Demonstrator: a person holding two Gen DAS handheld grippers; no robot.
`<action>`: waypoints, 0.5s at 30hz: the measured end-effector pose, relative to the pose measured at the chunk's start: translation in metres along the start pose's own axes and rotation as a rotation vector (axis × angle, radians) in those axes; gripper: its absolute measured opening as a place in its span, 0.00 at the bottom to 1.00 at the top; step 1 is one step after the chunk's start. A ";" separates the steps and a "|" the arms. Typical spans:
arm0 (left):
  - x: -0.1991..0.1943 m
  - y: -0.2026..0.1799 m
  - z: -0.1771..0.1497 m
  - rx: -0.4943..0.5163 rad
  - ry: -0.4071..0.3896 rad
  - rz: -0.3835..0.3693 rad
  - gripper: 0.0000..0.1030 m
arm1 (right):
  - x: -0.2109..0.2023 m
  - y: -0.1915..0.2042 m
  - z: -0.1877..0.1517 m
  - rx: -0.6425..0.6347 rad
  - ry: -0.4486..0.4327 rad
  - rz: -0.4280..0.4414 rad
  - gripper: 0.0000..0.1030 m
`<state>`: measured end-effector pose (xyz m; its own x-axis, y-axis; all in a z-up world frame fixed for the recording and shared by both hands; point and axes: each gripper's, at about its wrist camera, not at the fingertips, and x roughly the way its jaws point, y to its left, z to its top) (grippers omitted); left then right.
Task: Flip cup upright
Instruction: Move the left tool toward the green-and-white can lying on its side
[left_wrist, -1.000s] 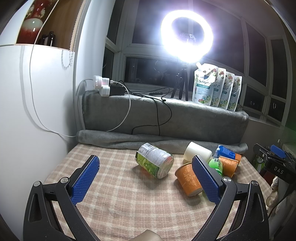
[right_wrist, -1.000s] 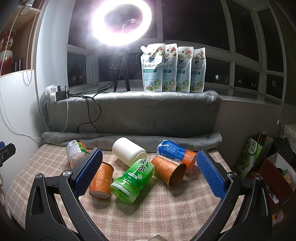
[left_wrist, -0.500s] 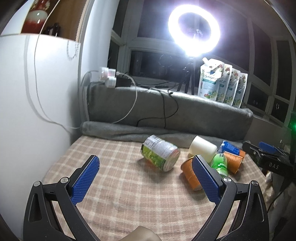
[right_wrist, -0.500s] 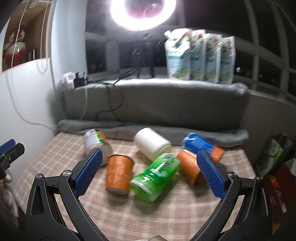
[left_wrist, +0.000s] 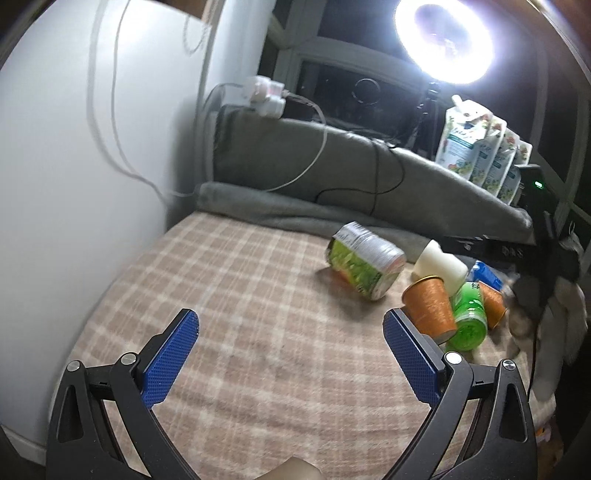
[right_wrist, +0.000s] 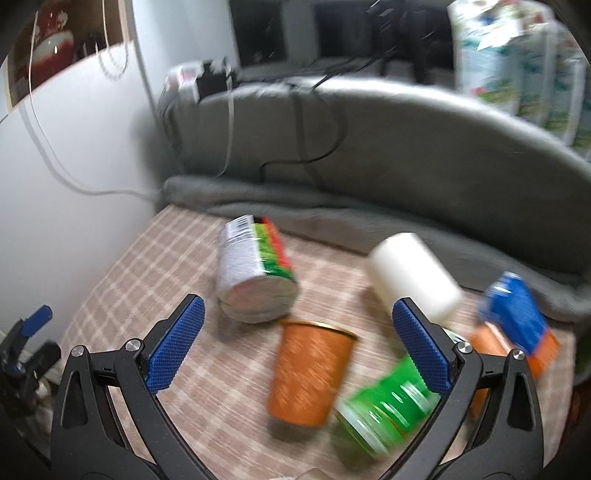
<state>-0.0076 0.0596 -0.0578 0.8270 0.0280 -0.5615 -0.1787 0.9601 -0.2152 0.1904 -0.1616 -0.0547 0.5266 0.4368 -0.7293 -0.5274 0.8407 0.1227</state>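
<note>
1. The orange patterned paper cup (right_wrist: 310, 373) lies on its side on the checked beige cloth (right_wrist: 147, 280), crowded by a silver-ended labelled can (right_wrist: 255, 273), a smooth white cylinder (right_wrist: 413, 273) and a green bottle (right_wrist: 388, 410).
2. The right gripper (right_wrist: 295, 350), blue-padded, gapes wide and empty above the cup.
3. Only the left view shows the glaring ring light (left_wrist: 443, 40); the left gripper (left_wrist: 291, 354) is spread wide, holding nothing.

The left wrist view looks from the left, low over the checked cloth (left_wrist: 240, 295), facing right toward the ring light (left_wrist: 445, 40). The right wrist view sits closer, angled down; it is blurred. Both share the orange cup (left_wrist: 430, 308) (right_wrist: 310, 373) and labelled can (left_wrist: 364, 266) (right_wrist: 255, 273).
</note>
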 end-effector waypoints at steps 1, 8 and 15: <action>0.001 0.003 -0.001 -0.009 0.005 0.002 0.97 | 0.010 0.002 0.005 0.002 0.026 0.017 1.00; 0.002 0.022 -0.002 -0.053 0.013 0.030 0.97 | 0.069 0.020 0.028 -0.023 0.175 0.092 1.00; 0.003 0.031 -0.002 -0.075 0.013 0.036 0.97 | 0.105 0.028 0.035 -0.060 0.279 0.089 1.00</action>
<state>-0.0114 0.0887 -0.0678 0.8123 0.0584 -0.5803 -0.2483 0.9349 -0.2535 0.2540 -0.0808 -0.1049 0.2768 0.3962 -0.8754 -0.6066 0.7786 0.1606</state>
